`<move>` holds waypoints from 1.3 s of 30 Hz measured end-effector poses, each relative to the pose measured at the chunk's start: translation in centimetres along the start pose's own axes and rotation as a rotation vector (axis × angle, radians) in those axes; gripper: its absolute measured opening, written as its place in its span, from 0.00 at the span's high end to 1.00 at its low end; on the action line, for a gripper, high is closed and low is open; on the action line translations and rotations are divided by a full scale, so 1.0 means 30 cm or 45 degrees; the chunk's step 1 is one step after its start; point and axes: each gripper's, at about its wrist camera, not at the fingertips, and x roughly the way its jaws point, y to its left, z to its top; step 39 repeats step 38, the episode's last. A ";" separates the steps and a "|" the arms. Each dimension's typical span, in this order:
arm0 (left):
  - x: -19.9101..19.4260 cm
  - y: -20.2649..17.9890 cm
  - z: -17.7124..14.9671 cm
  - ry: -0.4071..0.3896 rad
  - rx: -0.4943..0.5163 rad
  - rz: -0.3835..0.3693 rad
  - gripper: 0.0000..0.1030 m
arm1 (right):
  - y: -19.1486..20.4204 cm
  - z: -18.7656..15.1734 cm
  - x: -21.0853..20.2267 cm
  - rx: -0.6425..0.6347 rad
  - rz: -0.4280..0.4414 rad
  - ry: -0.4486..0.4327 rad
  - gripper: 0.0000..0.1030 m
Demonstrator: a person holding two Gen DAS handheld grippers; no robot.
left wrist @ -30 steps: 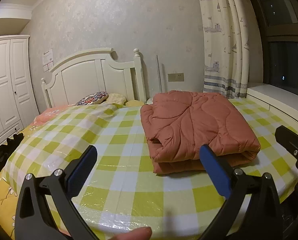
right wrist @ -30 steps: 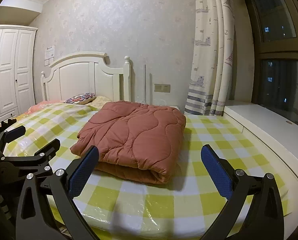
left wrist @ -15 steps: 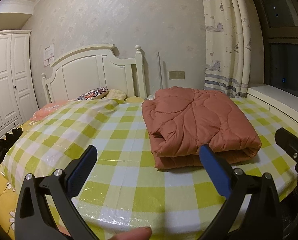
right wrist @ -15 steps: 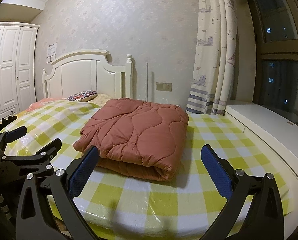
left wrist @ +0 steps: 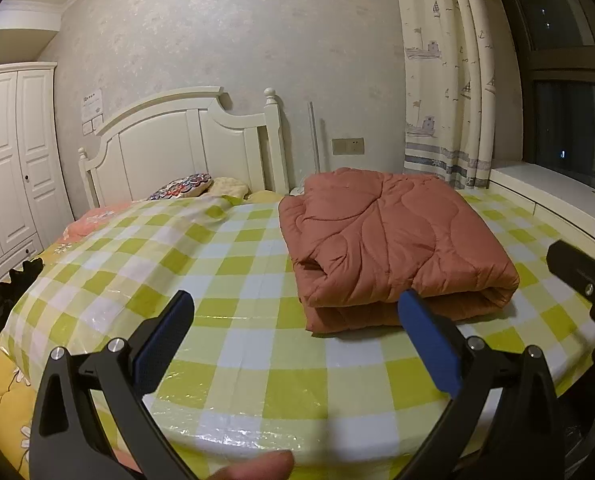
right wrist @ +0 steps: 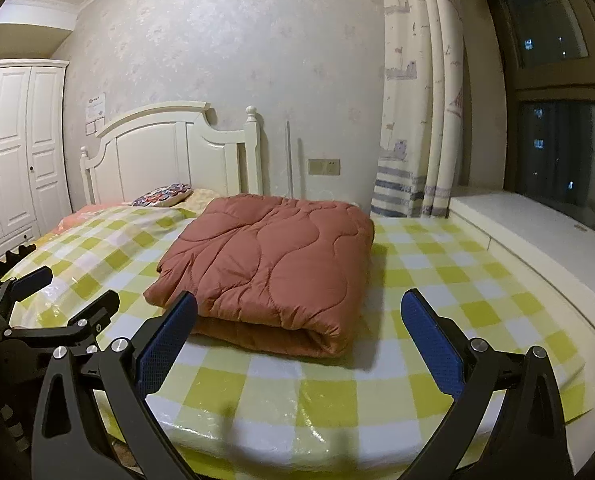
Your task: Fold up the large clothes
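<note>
A rust-orange quilted garment [left wrist: 389, 240] lies folded in a thick rectangle on the yellow-green checked bed cover [left wrist: 225, 264]. It also shows in the right wrist view [right wrist: 273, 260]. My left gripper [left wrist: 295, 320] is open and empty, held short of the bed's near edge, left of the fold. My right gripper [right wrist: 299, 318] is open and empty, in front of the garment's near edge. The left gripper shows at the left of the right wrist view [right wrist: 49, 300].
A white headboard [left wrist: 185, 144] and pillows [left wrist: 185, 186] are at the far end. A white wardrobe [left wrist: 9, 168] stands left. A curtain [left wrist: 441, 80], a white window ledge [right wrist: 537, 232] and dark window are on the right.
Both grippers have tilted and drawn back slightly; the folded garment sits a little lower and farther in view. It has not moved on the bed.
</note>
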 end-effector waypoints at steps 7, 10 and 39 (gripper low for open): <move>0.008 -0.001 -0.004 0.004 -0.003 -0.013 0.02 | -0.006 -0.006 0.006 0.007 -0.003 0.006 0.04; 0.007 -0.001 -0.007 0.000 -0.005 -0.011 0.02 | -0.009 -0.019 0.023 0.019 0.001 0.026 0.04; 0.240 0.099 0.032 0.204 -0.060 -0.086 0.02 | -0.155 0.022 0.182 0.053 0.043 0.123 0.04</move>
